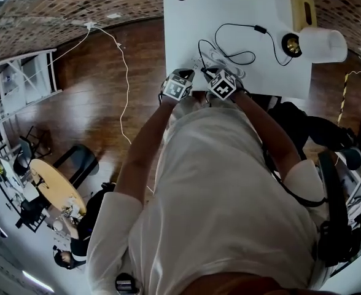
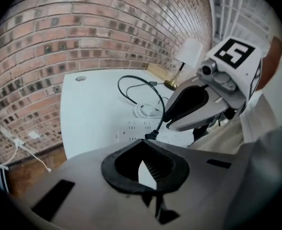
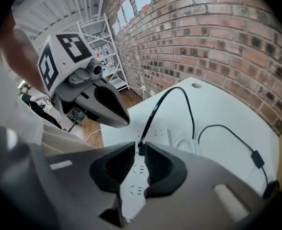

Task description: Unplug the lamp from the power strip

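Right tongs (image 3: 140, 146) are open only a crack, pads not meeting. The lamp's black plug (image 3: 141, 151) sits in line with that slot at the tips. It is seated in the white power strip (image 2: 129, 127), toward the near edge of the counter (image 1: 186, 23). I can't see the pads pressing on it, so I'm calling it ungripped. Left tongs (image 2: 142, 143) are closed at the tips with nothing in them, hovering just short of the strip and close beside the right ones.

Risks as I read them:
- The slot looks barely plug-wide. If I'm slightly off, one pad lands on top of the plug instead of straddling it and shoves the strip, with no grip.
- Too high a grip catches the cord (image 3: 167, 99), not the plug body. Pulling there strains the cord where it enters the plug, or it just slips.
- The strip lies loose on the counter. If it's unpinned, it lifts with the plug instead of letting go. Left tongs look placed to hold it down but aren't on it yet.
- A sideways shove could slide the strip toward the edge, dragging the white lead (image 2: 146, 110) coiled beside it.
- The cord loops across to the lamp (image 1: 315, 45) near the far right corner. There's slack, but a long pull could use it up and tug the lamp.
- The two tongs are crowded and could knock each other off line.
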The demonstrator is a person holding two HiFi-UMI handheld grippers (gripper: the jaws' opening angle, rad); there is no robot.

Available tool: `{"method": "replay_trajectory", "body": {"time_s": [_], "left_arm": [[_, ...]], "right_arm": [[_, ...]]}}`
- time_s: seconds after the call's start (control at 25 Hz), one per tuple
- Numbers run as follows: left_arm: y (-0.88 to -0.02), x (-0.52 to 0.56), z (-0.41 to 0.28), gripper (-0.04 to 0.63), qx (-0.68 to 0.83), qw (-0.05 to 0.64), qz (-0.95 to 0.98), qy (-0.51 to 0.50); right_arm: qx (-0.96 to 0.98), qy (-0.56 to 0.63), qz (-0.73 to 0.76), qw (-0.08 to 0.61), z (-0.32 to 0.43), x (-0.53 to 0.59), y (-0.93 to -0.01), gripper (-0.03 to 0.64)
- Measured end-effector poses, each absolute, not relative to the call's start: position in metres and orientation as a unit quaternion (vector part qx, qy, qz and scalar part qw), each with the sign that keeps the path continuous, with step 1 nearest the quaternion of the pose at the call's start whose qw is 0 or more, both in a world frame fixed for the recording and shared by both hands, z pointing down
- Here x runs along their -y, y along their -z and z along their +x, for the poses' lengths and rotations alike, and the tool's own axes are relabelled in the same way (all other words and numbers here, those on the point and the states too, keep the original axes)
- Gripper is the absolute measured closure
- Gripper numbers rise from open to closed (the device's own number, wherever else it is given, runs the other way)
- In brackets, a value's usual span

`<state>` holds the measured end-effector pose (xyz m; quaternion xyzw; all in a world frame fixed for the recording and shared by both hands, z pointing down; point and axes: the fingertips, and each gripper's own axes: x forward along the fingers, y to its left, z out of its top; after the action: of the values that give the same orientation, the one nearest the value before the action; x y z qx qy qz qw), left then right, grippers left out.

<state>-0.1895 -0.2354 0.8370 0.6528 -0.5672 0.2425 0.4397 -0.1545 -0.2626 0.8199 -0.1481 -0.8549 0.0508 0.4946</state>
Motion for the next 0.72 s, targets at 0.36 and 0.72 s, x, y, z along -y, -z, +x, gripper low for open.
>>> {"method": "replay_trajectory", "body": {"time_s": [0.36,0.72], "left_arm": [[-0.881,0.257,-0.19,0.592,0.488,0.308,0.694,-0.43],[-0.886,0.265,-0.18,0.603,0.474,0.211,0.716,-0.467]], "right_arm": [[0.851,-0.038,-0.167,0.497,-0.166,0.261,-0.827,0.584],[0.85,-0.057,-0.167,0.497,-0.168,0.262,-0.831,0.597]]}}
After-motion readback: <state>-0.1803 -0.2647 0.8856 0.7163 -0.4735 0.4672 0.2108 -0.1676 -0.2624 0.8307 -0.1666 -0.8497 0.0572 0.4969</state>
